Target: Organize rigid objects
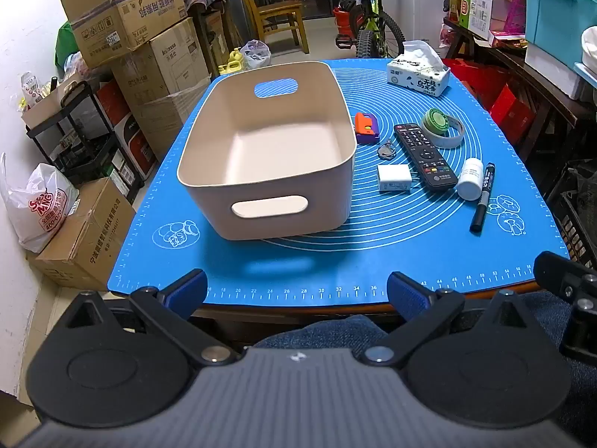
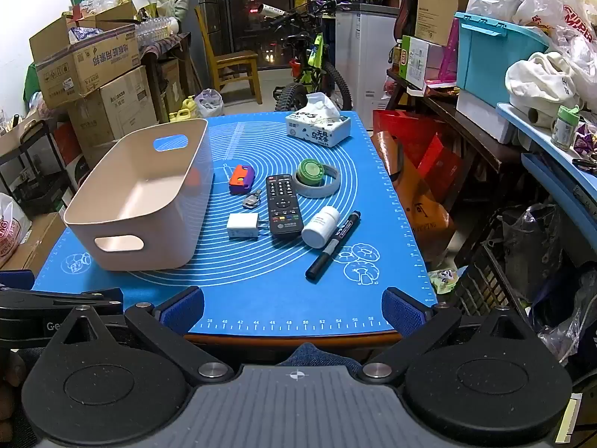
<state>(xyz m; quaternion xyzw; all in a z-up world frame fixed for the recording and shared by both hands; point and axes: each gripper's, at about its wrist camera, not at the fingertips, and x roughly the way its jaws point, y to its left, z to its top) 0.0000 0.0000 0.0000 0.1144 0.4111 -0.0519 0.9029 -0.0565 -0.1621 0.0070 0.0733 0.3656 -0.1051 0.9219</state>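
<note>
An empty beige bin (image 1: pixel 203 156) (image 2: pixel 89 216) stands on the left of the blue mat (image 1: pixel 373 254) (image 2: pixel 261 298). To its right lie an orange-purple toy (image 1: pixel 366 127) (image 2: pixel 241 178), a key (image 1: pixel 386 149) (image 2: pixel 252 198), a white charger (image 1: pixel 393 182) (image 2: pixel 242 226), a black remote (image 1: pixel 425 155) (image 2: pixel 283 205), a green-capped tape roll (image 1: pixel 442 125) (image 2: pixel 316 177), a white bottle (image 1: pixel 471 179) (image 2: pixel 321 227) and a black marker (image 1: pixel 483 197) (image 2: pixel 333 245). My left gripper (image 1: pixel 296 293) and right gripper (image 2: pixel 293 310) are open and empty at the table's near edge.
A tissue box (image 1: pixel 418 72) (image 2: pixel 318 128) sits at the mat's far right corner. Cardboard boxes (image 1: pixel 130 26) are stacked left of the table. Shelves with bins (image 2: pixel 492 59) stand to the right. A bicycle (image 2: pixel 313 67) and a chair (image 2: pixel 231 63) are behind.
</note>
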